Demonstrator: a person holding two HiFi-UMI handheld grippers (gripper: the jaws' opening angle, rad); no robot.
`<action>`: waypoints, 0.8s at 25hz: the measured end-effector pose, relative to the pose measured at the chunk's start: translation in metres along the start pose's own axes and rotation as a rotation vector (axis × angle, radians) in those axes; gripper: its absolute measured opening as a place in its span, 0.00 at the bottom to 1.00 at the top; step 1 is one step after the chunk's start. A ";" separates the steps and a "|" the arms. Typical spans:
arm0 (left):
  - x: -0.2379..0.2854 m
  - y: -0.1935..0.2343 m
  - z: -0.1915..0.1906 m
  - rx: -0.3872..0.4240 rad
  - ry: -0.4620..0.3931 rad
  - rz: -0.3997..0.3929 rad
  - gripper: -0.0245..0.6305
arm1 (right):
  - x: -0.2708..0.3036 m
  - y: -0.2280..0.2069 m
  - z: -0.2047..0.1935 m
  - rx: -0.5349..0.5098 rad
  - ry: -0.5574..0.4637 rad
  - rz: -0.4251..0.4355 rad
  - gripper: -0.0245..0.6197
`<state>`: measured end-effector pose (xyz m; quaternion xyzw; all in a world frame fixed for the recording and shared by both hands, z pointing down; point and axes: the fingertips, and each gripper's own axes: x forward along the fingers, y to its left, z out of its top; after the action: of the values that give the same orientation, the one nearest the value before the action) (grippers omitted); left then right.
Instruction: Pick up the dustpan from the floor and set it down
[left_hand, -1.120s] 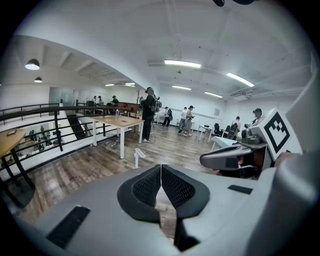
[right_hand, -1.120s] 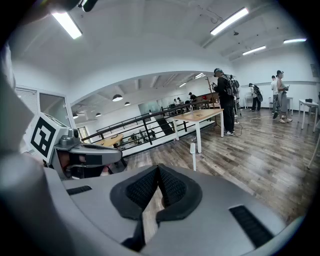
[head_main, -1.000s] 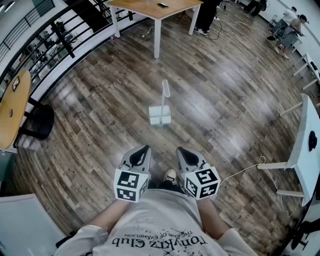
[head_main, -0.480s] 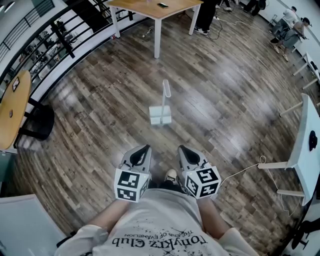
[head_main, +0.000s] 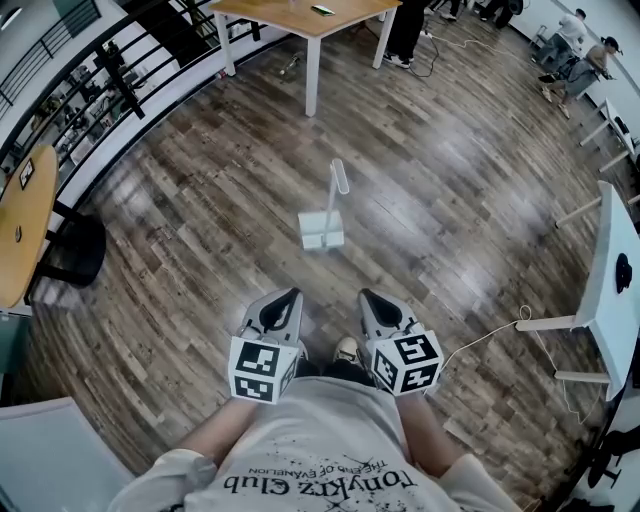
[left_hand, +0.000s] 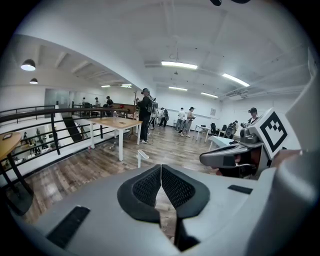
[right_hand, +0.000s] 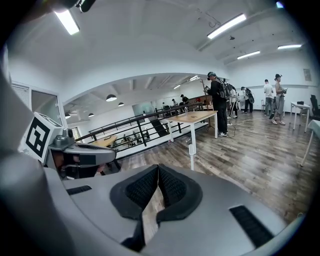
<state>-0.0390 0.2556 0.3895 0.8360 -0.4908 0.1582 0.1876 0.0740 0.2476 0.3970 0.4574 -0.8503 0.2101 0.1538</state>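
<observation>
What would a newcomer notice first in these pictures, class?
The white dustpan stands alone on the wooden floor mid-frame, its handle sticking up. Nearest the camera, the left tool and right tool sit side by side, aimed roughly toward it, both shut and empty. A wooden table stands beyond.

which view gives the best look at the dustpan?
Head view: the dustpan stands whole on the wood floor, pan and upright handle both clear. Left gripper view shows only its handle, small, just above the jaws. Right gripper view shows a tiny white piece by the table leg, probably the handle.
</observation>
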 end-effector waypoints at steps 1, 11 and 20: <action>-0.002 0.004 -0.001 0.001 0.001 -0.005 0.07 | 0.001 0.004 0.001 0.000 -0.004 -0.005 0.08; -0.012 0.024 -0.009 -0.005 0.004 -0.040 0.07 | 0.012 0.026 -0.009 0.019 0.004 -0.039 0.08; 0.018 0.041 0.000 -0.013 0.014 -0.033 0.07 | 0.040 0.005 -0.002 0.038 0.012 -0.038 0.08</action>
<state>-0.0671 0.2236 0.4038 0.8416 -0.4767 0.1578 0.1990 0.0483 0.2227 0.4160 0.4752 -0.8363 0.2261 0.1540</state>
